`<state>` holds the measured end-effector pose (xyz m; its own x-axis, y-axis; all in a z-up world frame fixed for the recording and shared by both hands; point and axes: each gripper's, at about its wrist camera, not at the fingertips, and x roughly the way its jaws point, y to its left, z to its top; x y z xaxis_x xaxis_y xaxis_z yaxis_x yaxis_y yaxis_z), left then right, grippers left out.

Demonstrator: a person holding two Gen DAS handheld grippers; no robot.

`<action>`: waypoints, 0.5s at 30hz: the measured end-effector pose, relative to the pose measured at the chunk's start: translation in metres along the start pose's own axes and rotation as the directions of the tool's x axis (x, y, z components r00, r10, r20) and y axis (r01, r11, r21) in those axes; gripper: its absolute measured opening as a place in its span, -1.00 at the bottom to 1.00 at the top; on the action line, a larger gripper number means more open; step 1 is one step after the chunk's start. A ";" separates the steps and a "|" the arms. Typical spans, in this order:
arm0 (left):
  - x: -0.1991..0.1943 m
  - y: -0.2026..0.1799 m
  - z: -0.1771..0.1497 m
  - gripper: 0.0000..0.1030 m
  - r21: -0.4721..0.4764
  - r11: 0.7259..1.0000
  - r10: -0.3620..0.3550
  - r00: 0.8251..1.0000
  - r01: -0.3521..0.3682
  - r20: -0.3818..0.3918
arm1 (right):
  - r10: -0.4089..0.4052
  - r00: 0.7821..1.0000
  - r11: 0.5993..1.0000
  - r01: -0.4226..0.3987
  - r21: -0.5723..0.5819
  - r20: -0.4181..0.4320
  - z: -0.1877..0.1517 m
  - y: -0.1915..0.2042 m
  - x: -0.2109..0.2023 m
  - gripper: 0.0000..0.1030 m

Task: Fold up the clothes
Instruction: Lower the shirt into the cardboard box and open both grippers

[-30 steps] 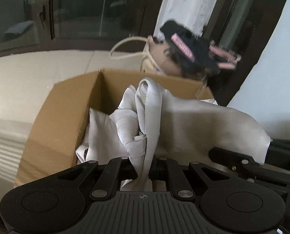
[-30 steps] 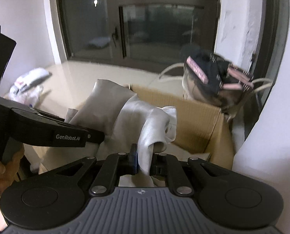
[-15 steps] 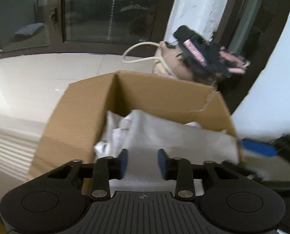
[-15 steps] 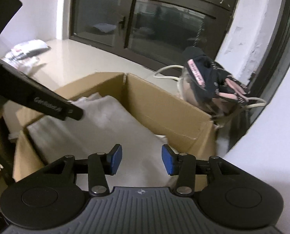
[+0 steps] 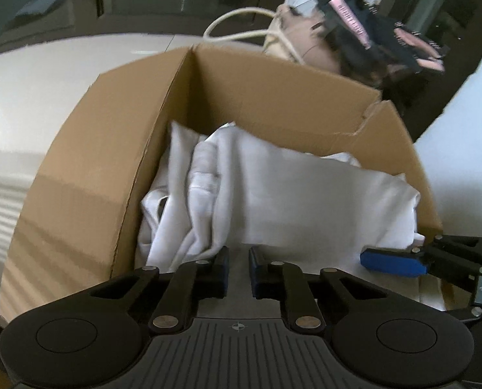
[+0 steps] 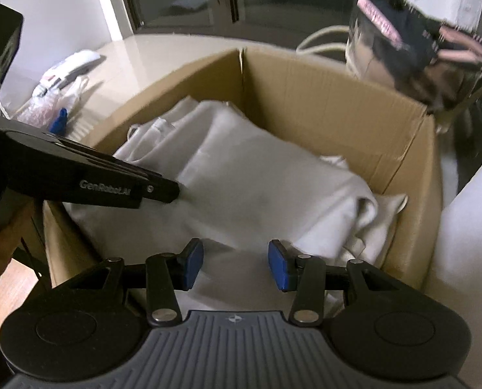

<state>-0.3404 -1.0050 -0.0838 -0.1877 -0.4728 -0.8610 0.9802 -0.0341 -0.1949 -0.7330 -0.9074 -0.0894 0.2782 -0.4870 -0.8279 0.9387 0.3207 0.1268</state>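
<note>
A white folded garment [image 5: 292, 194] lies in an open cardboard box [image 5: 88, 168]. It also shows in the right wrist view [image 6: 257, 178], inside the same box [image 6: 309, 87]. My left gripper [image 5: 239, 272] hovers just above the garment's near edge, jaws narrowly apart and empty. My right gripper [image 6: 236, 267] is open and empty above the garment's near edge. The left gripper's body [image 6: 78, 175] crosses the left of the right wrist view. The right gripper's blue fingertip [image 5: 393, 264] shows at the right of the left wrist view.
A beige bag with dark and pink clothes on it [image 5: 354, 29] stands behind the box, also in the right wrist view [image 6: 412, 45]. The box sits on a pale surface [image 5: 46, 74]. Plastic-wrapped items [image 6: 62, 77] lie at the left. A white wall [image 6: 474, 243] is close on the right.
Both grippers held the garment above the box a second ago. They have let go of it; it now lies in the box and both grippers are open.
</note>
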 end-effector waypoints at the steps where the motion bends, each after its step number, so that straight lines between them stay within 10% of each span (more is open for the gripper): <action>1: 0.003 0.002 -0.001 -0.68 -0.007 1.000 0.000 1.000 0.000 -0.008 | -0.002 1.000 1.000 0.002 -0.004 -0.011 0.000 0.001 0.004 -0.03; 15: -0.020 0.006 -0.001 -0.57 -0.022 1.000 0.002 0.997 0.000 0.083 | -0.079 0.995 0.997 0.081 -0.021 0.068 0.004 0.001 -0.016 0.08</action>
<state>-0.3307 -0.9945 -0.0683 -0.1803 -0.5442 -0.8194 0.9785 -0.0146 -0.2056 -0.7355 -0.9025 -0.0738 0.2164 -0.5650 -0.7962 0.9535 0.2976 0.0480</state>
